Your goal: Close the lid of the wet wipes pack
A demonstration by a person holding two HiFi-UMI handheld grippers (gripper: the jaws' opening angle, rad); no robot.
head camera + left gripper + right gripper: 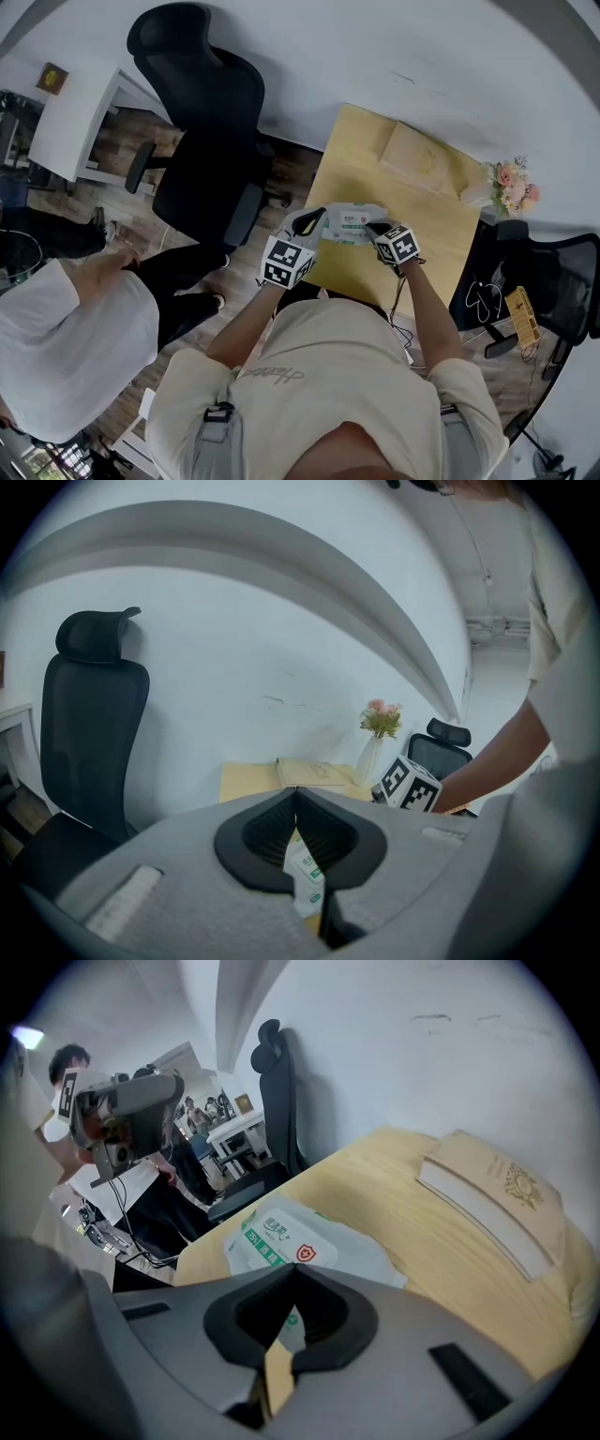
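Observation:
The wet wipes pack (350, 223), white with green print, lies at the near edge of the wooden table (366, 169). My left gripper (322, 214) rests at the pack's left end, jaws shut; a strip of pack (305, 878) shows through the gap behind the tips. My right gripper (374, 228) is at the pack's right end, also shut, and the pack (300, 1241) spreads out just beyond and under its tips. Whether either pair of jaws pinches the wrapper or only touches it cannot be told. The lid is hidden.
A tan book (417, 155) lies at the table's far side, with a vase of pink flowers (511, 185) at the far right corner. A black office chair (202, 122) stands left of the table, another (553, 281) right. A person in white (66, 347) sits at the left.

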